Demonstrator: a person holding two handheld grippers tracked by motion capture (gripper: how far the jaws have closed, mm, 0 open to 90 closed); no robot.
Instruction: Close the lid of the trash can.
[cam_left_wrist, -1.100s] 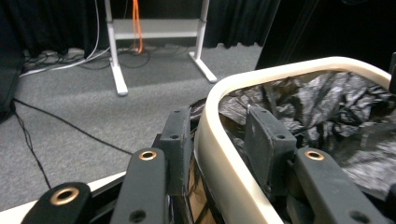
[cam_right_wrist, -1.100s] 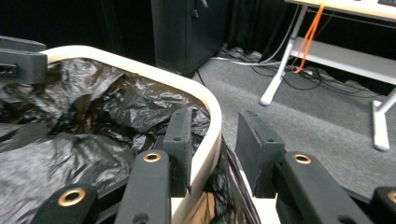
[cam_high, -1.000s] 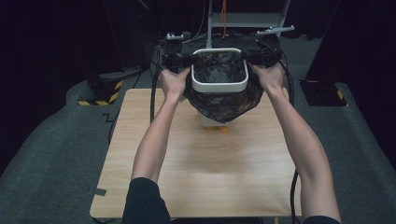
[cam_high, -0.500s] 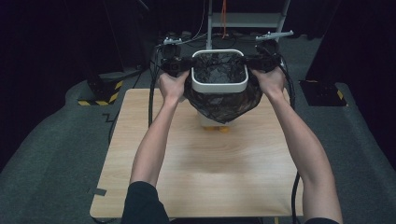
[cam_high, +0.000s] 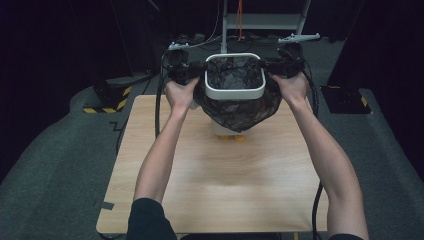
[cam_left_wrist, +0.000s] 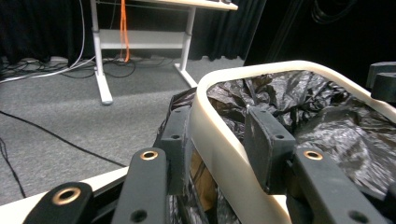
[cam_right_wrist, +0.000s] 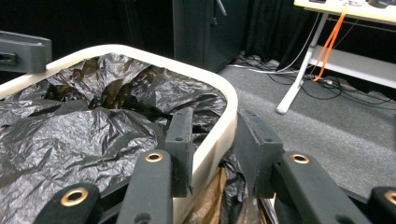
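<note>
Two grippers carry the load: the left gripper (cam_high: 192, 74) and the right gripper (cam_high: 274, 67) each pinch an opposite side of the white rim ring (cam_high: 235, 91) that clamps a black bin liner (cam_high: 235, 107) over a small waste bin. In the left gripper view I see my jaws closed across the ring (cam_left_wrist: 219, 140), one pad outside, one inside against the liner (cam_left_wrist: 322, 116). The right gripper view shows the same bite on the ring (cam_right_wrist: 219, 135), pads pressed to both faces. The ring sits held up above the far edge of the wooden table (cam_high: 210, 190), with the liner hanging below it and the bin body (cam_high: 222, 131) mostly hidden under the plastic.

To do this step well I judge that I must:
1. Keep both grips level so the ring does not tilt
2. Move both hands at equal pace
3. Avoid squeezing harder, which could tear the liner or flex the ring
4. Watch that the hanging plastic does not snag
</note>
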